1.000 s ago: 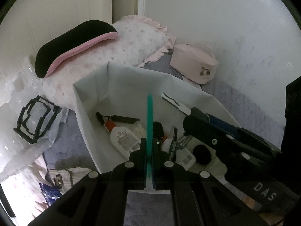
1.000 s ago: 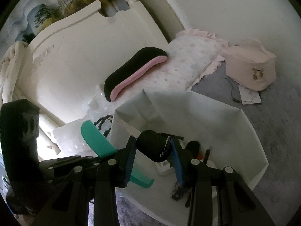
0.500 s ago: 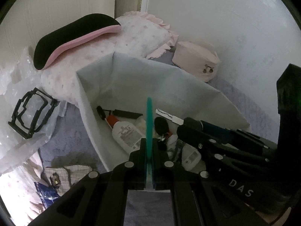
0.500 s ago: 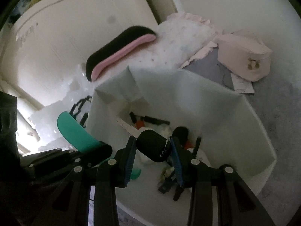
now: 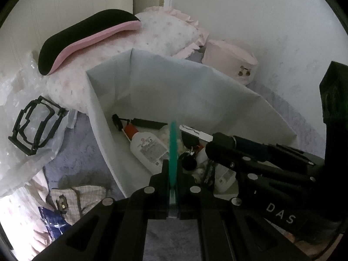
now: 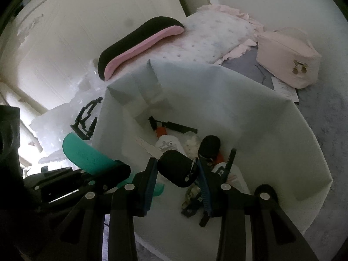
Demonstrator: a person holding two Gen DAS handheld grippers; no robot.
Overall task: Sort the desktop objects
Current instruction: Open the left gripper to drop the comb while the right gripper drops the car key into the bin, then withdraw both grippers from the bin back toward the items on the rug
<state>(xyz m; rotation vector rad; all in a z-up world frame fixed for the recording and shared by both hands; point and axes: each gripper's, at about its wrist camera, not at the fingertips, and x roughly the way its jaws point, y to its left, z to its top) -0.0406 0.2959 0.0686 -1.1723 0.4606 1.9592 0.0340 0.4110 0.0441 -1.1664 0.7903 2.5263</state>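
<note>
Left gripper (image 5: 173,174): jaws pressed together on a thin green comb (image 5: 173,150), held edge-on and standing up out of the fingertips. From the right wrist view the comb's broad rounded end (image 6: 87,154) sticks out to the left of the box wall, its other end just inside the box.

Right gripper (image 6: 177,174): jaws partly apart and clamped on a black key fob (image 6: 177,167), which sits between the blue-lined pads with a metal ring at its right side. The fob hangs above the box floor.

Pale fabric box (image 5: 195,87): open-topped, walls upright, directly ahead of and below both grippers. Contents: white bottle with a red cap (image 5: 148,150), a second white bottle (image 6: 230,171) partly hidden, another black fob (image 6: 209,145), a black stick-like item (image 5: 148,122), a white strip (image 5: 195,132), and keys, too jumbled to sort out.

Around the box, on a grey cover: black and pink pad (image 5: 87,37) lying on a frilled pillow (image 5: 169,34), a pink pouch (image 6: 287,61) well apart to the right, and a black frame (image 5: 34,128) on clear plastic wrap to the left.
</note>
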